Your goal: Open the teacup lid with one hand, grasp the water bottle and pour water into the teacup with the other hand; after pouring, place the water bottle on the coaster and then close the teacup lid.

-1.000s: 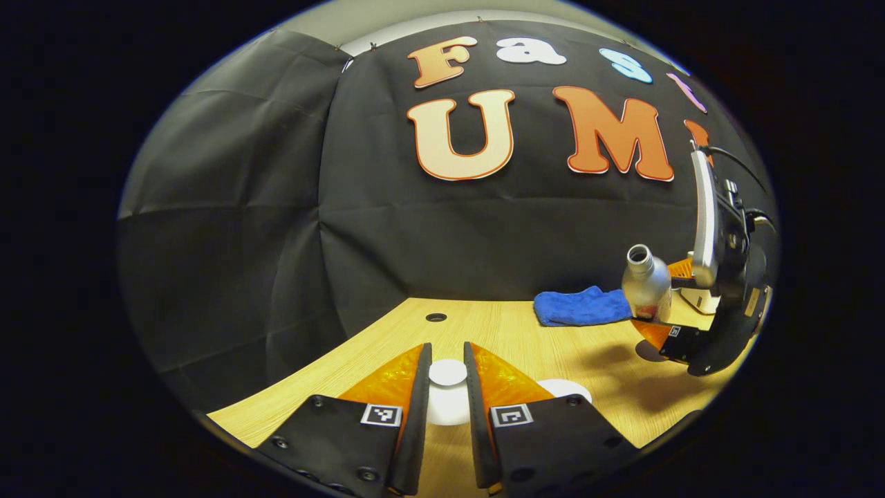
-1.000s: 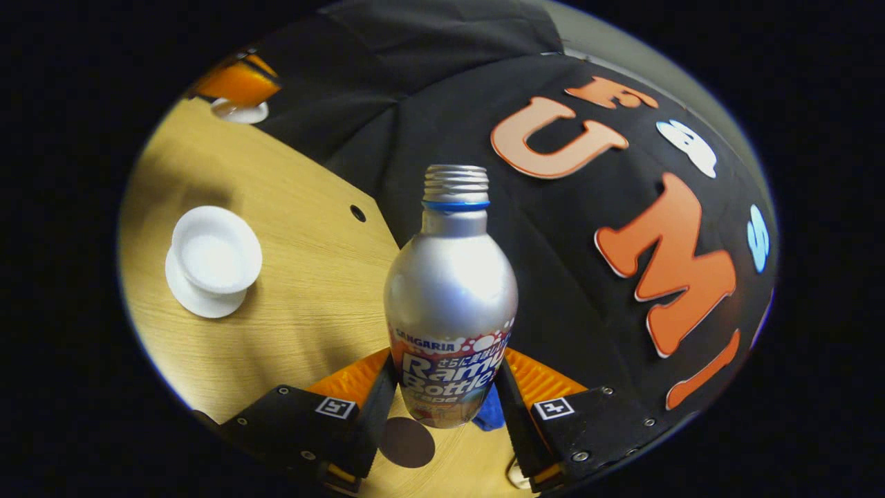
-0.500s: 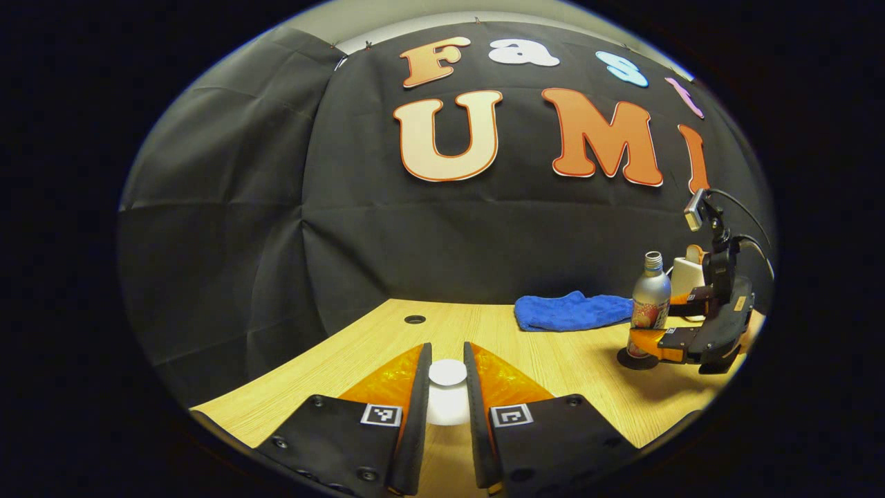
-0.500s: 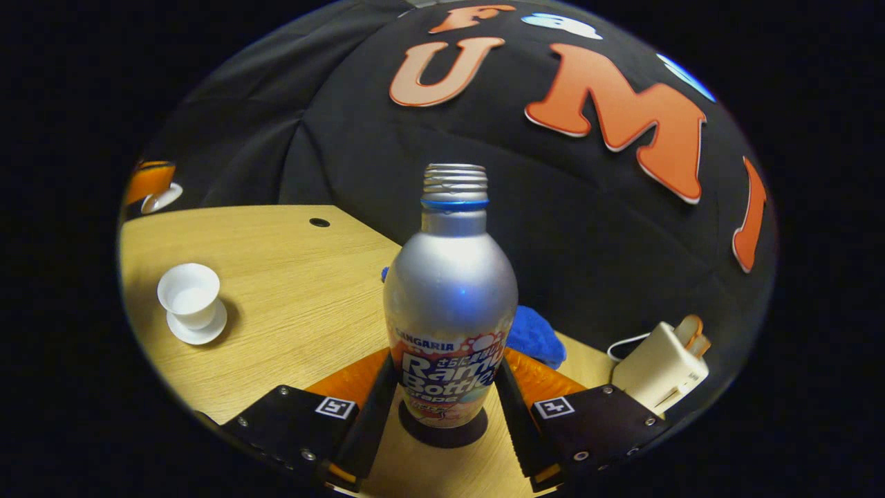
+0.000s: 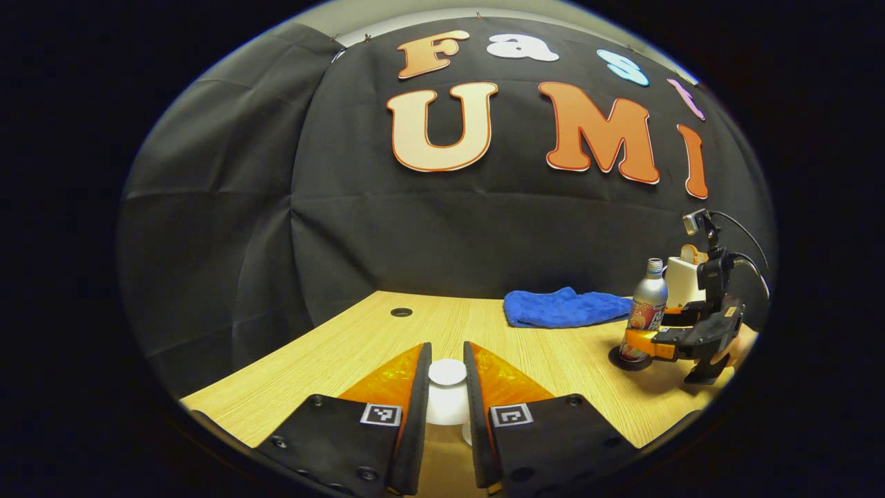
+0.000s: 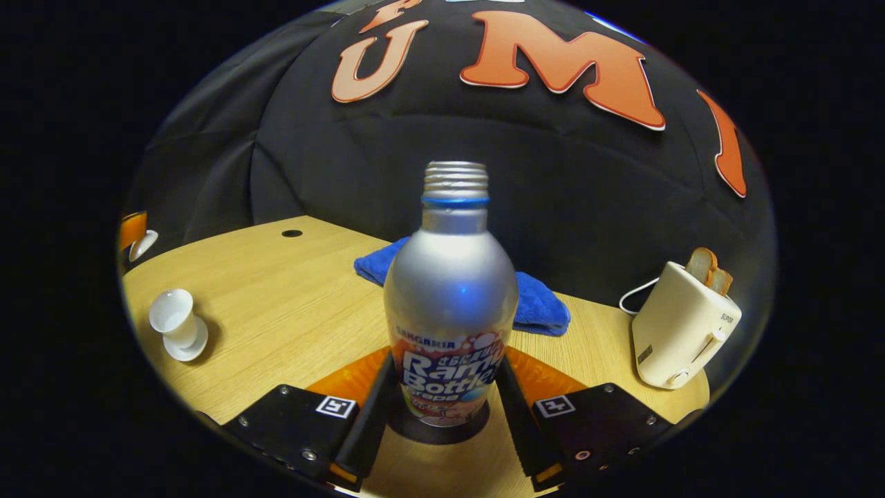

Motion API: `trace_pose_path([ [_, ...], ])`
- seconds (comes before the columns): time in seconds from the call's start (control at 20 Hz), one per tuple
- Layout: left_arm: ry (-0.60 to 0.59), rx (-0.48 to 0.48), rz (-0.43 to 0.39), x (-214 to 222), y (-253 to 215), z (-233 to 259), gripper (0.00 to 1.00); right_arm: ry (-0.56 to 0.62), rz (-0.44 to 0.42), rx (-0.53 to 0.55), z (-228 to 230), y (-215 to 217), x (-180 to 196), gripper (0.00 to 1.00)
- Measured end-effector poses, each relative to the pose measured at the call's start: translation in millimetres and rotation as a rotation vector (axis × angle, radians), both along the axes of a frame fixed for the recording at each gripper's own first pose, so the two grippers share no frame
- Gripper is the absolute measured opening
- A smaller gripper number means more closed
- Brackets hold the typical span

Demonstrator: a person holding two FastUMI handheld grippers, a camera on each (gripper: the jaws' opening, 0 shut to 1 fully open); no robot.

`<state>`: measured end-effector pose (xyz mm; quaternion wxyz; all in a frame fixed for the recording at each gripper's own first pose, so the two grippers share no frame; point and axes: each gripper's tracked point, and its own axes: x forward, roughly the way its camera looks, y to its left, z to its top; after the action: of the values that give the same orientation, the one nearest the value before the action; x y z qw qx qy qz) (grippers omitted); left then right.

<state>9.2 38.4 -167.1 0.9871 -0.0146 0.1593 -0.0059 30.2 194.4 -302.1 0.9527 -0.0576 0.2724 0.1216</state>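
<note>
My left gripper (image 5: 447, 348) is shut on the white teacup lid (image 5: 446, 374), held low over the wooden table (image 5: 359, 346). In the right gripper view the open white teacup (image 6: 171, 312) stands on its saucer (image 6: 190, 344) at the left, and the left gripper (image 6: 133, 230) with the lid (image 6: 144, 244) shows at the far left edge. My right gripper (image 6: 448, 363) is shut on the silver water bottle (image 6: 449, 290), which stands upright and uncapped on the dark round coaster (image 6: 442, 430). The left gripper view shows the bottle (image 5: 646, 311), coaster (image 5: 620, 360) and right gripper (image 5: 641, 340) at the far right.
A blue cloth (image 6: 543, 304) lies behind the bottle, near the wall. A cream toaster (image 6: 681, 335) with bread (image 6: 709, 268) stands at the right, close to the table's edge. A small cable hole (image 6: 291, 233) sits in the table at the back left.
The right gripper has brought the bottle from a tilt to upright and lowered it onto the coaster. The left gripper keeps its hold on the lid and has shifted slightly.
</note>
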Motion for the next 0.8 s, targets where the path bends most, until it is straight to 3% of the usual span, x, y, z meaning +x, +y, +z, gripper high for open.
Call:
trace_pose_path([
  [0.05,0.005,-0.002,0.001,1.1,-1.3,-2.6,0.29,0.009,-0.009,0.01,-5.1,-1.8,1.1,0.79],
  [0.1,0.011,-0.007,0.001,2.0,-2.2,-4.7,0.33,0.016,-0.025,0.028,-7.0,-2.3,1.2,0.79],
  [0.5,0.041,-0.117,-0.058,3.9,-37.4,-21.1,0.33,0.083,-0.068,0.069,-26.6,-12.3,-8.7,0.85],
  [0.8,0.084,-0.1,-0.082,1.0,-53.5,-42.4,0.33,0.083,-0.067,0.078,-26.4,-17.7,-22.5,0.87],
])
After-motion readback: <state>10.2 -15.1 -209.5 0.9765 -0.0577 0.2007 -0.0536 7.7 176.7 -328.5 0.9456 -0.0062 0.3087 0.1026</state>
